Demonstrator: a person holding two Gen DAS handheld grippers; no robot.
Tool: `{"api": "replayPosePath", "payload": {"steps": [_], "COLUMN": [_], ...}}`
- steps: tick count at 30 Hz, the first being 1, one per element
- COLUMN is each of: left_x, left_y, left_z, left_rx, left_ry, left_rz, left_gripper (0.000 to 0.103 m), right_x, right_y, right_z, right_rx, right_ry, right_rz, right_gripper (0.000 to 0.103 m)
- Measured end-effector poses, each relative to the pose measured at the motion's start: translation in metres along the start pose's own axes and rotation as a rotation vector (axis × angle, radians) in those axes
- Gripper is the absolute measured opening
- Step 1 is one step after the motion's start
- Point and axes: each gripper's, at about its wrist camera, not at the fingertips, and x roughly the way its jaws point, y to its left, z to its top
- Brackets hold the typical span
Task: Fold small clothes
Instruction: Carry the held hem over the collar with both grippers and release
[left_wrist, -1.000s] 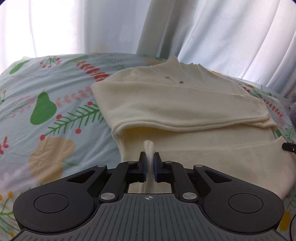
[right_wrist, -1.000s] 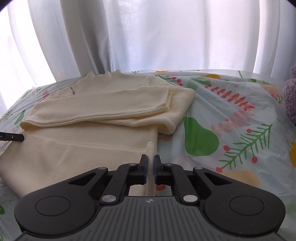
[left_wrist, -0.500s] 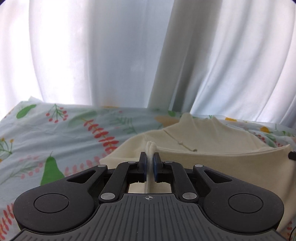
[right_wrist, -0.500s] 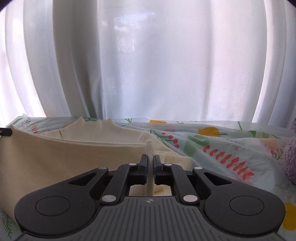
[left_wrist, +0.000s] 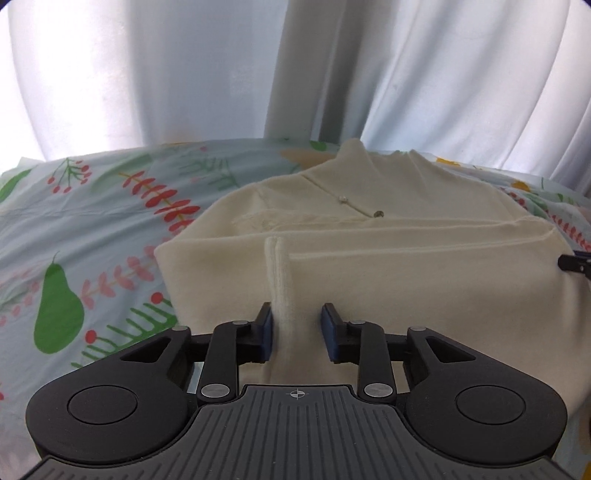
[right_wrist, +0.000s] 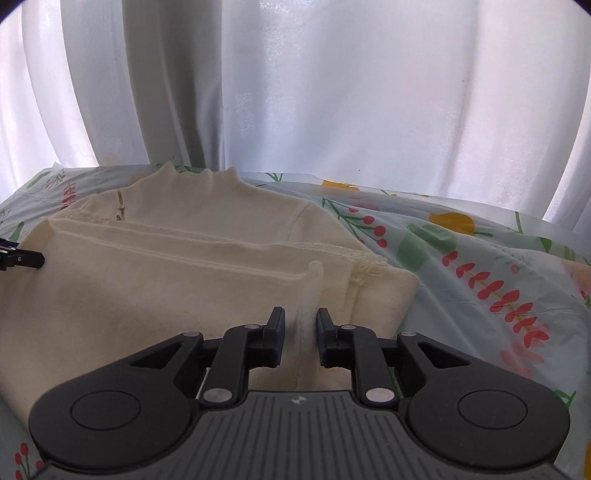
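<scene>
The cream sweater (left_wrist: 388, 280) lies on the bed (left_wrist: 92, 229), its bottom half folded up toward the collar. Both the left tool (left_wrist: 295, 334) and right tool (right_wrist: 298, 338) are released, each with a fabric ridge between its jaws. Probably only withdrawal and tidying remain.

Soft matt knit sweater (left_wrist: 406, 280), smooth printed sheet (left_wrist: 92, 229)
</scene>
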Motion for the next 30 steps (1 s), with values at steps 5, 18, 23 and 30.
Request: {"api": "replayPosePath", "payload": {"steps": [5, 18, 23, 30], "left_x": [-0.029, 0.017, 0.061, 0.024], "left_y": [-0.011, -0.029, -0.026, -0.009], "left_z": [0.018, 0.115, 0.114, 0.070], "left_rx": [0.043, 0.087, 0.064, 0.052], "left_ry": [-0.076, -0.265, -0.168, -0.090], "left_rz": [0.038, 0.227, 0.298, 0.140], "left_gripper": [0.009, 0.010, 0.016, 0.048], "right_x": [-0.004, 0.034, 0.056, 0.013], "right_y": [0.009, 0.000, -0.006, -0.019], "right_z": [0.004, 0.084, 0.095, 0.055], "right_rx": [-0.067, -0.052, 0.016, 0.118], "right_ry": [-0.033, -0.140, -0.116, -0.075], "right_rz": [-0.022, -0.184, -0.184, -0.048], "right_gripper": [0.007, 0.007, 0.008, 0.045]}}
